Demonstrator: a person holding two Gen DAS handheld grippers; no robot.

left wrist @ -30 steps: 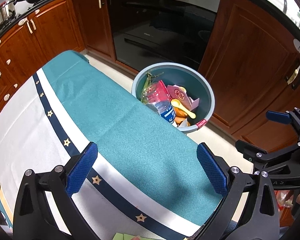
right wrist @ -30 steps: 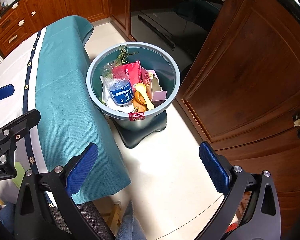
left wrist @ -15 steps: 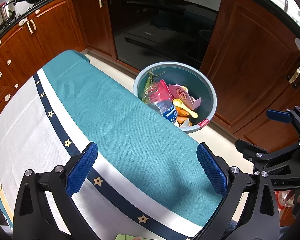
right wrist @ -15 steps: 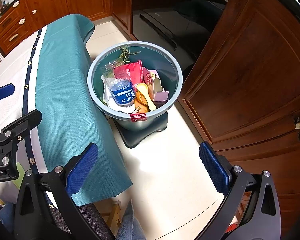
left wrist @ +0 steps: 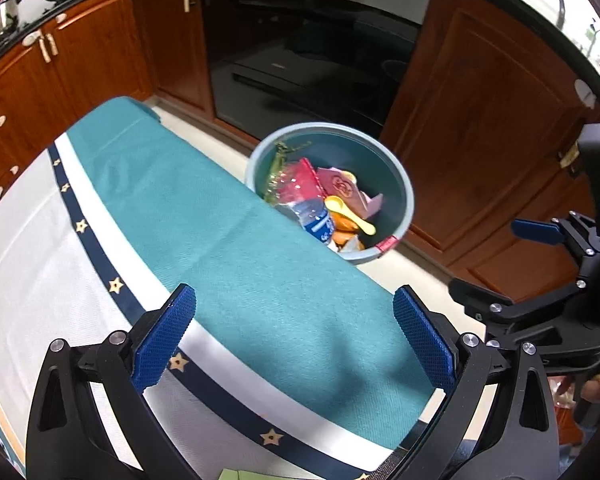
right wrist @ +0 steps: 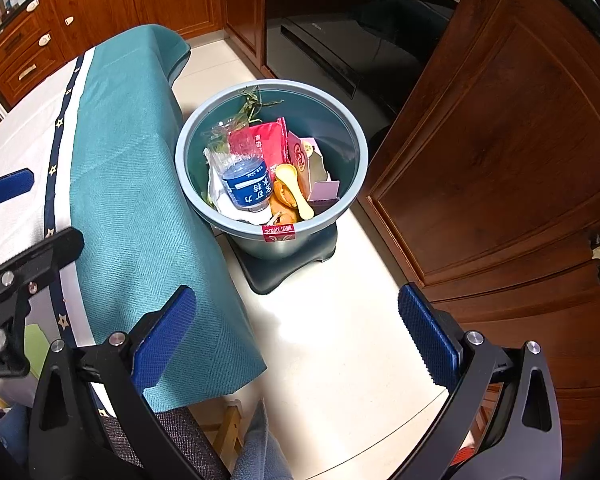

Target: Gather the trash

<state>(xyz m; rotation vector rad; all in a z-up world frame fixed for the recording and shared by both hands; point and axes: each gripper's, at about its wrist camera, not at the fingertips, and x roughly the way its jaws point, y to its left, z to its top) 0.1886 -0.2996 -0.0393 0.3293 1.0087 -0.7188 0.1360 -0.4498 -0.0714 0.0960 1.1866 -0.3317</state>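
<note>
Task looks near done: round grey-blue plastic bin [right wrist: 271, 168] on the floor off the teal-clothed table's [left wrist: 228, 248] long edge holds the crushed bottle [right wrist: 247, 188], red wrappers and yellow spoon [right wrist: 296, 190]; left gripper [left wrist: 296, 344] and right gripper [right wrist: 298, 338] gape wide, empty.

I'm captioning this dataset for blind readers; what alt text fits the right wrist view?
A grey-blue trash bin on a pale kitchen floor holds a crushed water bottle, red packet and yellow spoon. It stands beside a teal tablecloth, beyond the open, empty right gripper.
</note>
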